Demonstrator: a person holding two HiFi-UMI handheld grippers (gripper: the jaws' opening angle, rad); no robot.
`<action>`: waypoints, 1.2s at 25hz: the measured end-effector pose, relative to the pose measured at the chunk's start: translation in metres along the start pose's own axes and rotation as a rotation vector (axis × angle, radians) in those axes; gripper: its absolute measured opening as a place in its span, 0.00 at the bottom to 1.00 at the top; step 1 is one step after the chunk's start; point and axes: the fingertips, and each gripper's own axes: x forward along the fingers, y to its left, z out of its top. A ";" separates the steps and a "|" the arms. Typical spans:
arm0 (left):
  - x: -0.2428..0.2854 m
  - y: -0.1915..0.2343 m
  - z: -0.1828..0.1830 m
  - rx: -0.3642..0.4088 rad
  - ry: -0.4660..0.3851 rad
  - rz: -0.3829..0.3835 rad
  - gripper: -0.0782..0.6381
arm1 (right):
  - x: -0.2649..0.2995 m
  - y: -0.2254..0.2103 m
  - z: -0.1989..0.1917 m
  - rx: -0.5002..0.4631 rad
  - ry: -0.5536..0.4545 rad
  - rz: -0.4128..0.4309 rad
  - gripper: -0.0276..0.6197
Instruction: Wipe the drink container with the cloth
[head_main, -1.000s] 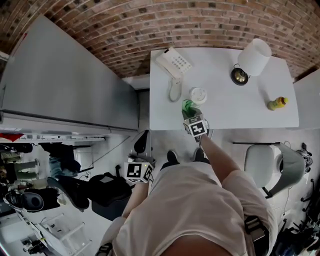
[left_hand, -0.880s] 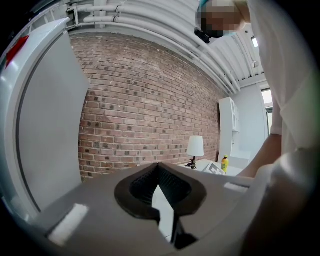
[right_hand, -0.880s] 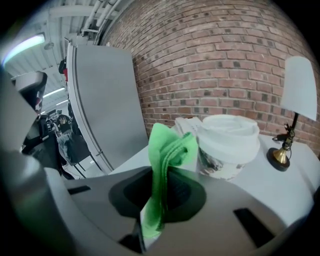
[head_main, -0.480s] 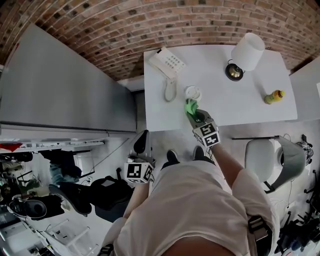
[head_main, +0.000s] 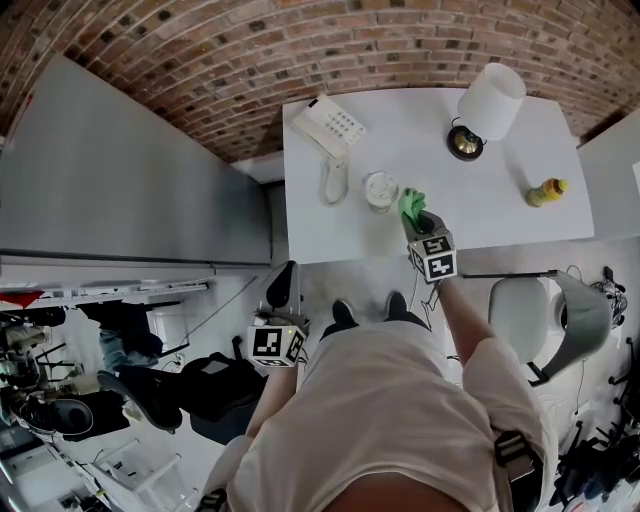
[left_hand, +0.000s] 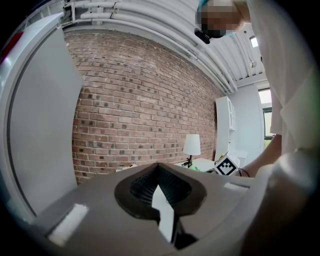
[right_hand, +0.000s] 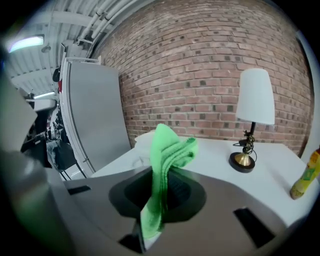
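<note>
Drink container (head_main: 381, 188) stands upper centre of the frame on the white counter (head_main: 500, 215), the cloth (head_main: 410, 201) just to its right.
It looks a light, lidded cup, likely to tip; steady its wall below the lid. Right tongs (head_main: 420, 218) pinch the soft green cloth; left tongs (left_hand: 165, 215), pressed together on nothing, hang low.

Bright green cloth (head_main: 411, 203), white table (head_main: 500, 205), yellow bottle (head_main: 549, 190), white lampshade (head_main: 492, 100), and red-brown brick wall (head_main: 200, 60) with pale mortar lines.
</note>
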 end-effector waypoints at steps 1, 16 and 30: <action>0.000 0.000 0.000 0.000 0.001 0.004 0.12 | 0.006 -0.002 -0.005 0.000 0.015 -0.002 0.11; -0.012 0.015 -0.006 -0.006 0.031 0.101 0.12 | 0.068 -0.027 -0.058 0.023 0.205 0.003 0.11; -0.008 0.016 -0.008 -0.004 0.038 0.100 0.12 | 0.074 -0.006 -0.061 -0.001 0.225 0.055 0.11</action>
